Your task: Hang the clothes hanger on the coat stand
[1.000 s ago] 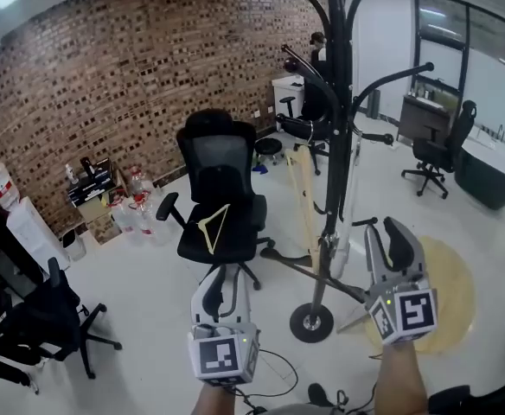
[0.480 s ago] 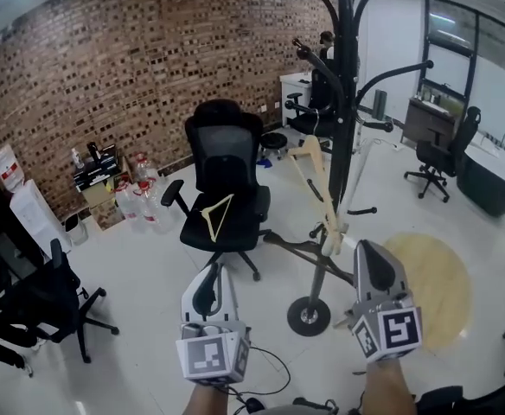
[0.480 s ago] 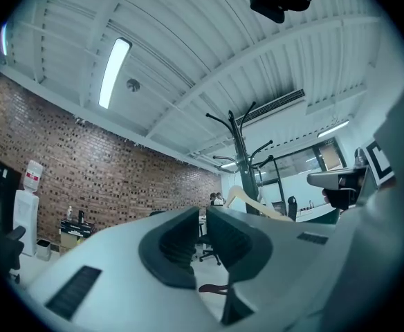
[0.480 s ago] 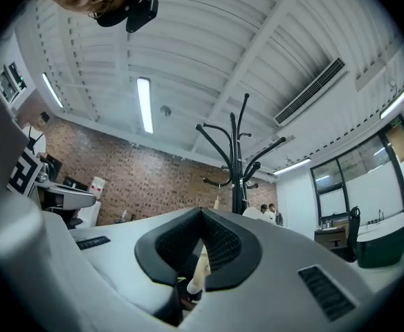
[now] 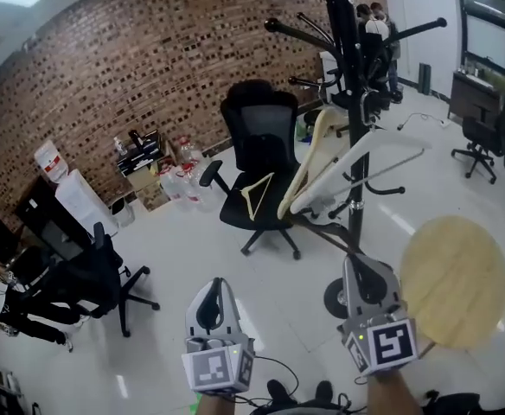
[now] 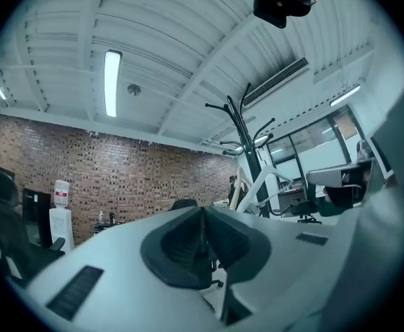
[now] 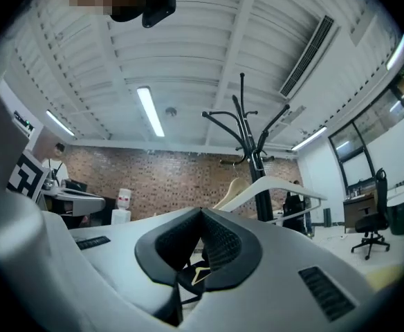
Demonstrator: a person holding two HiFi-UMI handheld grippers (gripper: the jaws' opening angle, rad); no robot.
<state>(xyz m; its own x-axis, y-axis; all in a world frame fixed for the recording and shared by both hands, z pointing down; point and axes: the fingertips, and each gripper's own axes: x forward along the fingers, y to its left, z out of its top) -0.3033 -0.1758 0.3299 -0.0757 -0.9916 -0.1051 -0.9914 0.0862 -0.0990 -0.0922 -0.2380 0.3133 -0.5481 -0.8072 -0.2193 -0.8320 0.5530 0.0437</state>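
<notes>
The black coat stand (image 5: 354, 145) rises at centre right. A white hanger (image 5: 356, 158) and a wooden hanger (image 5: 317, 150) hang on it, tilted. A third, pale yellow hanger (image 5: 257, 199) lies on the seat of the black office chair (image 5: 265, 158). My left gripper (image 5: 214, 285) is low at the bottom of the head view; its jaws are closing, almost together, with nothing between them. My right gripper (image 5: 362, 271) is shut and empty, just short of the stand's base (image 5: 343, 296). The right gripper view shows the stand (image 7: 250, 144) and the white hanger (image 7: 271, 185) ahead.
A round wooden table (image 5: 453, 279) stands at the right beside my right gripper. Another office chair (image 5: 88, 275) is at the left, water bottles (image 5: 183, 180) by the brick wall. People (image 5: 373, 33) stand behind the stand. Cables lie on the floor near my feet.
Both grippers' jaws have gone from open to closed. Both grippers have drawn back from the stand toward the bottom of the view. The view has shifted, so the stand's hooks and hangers show higher.
</notes>
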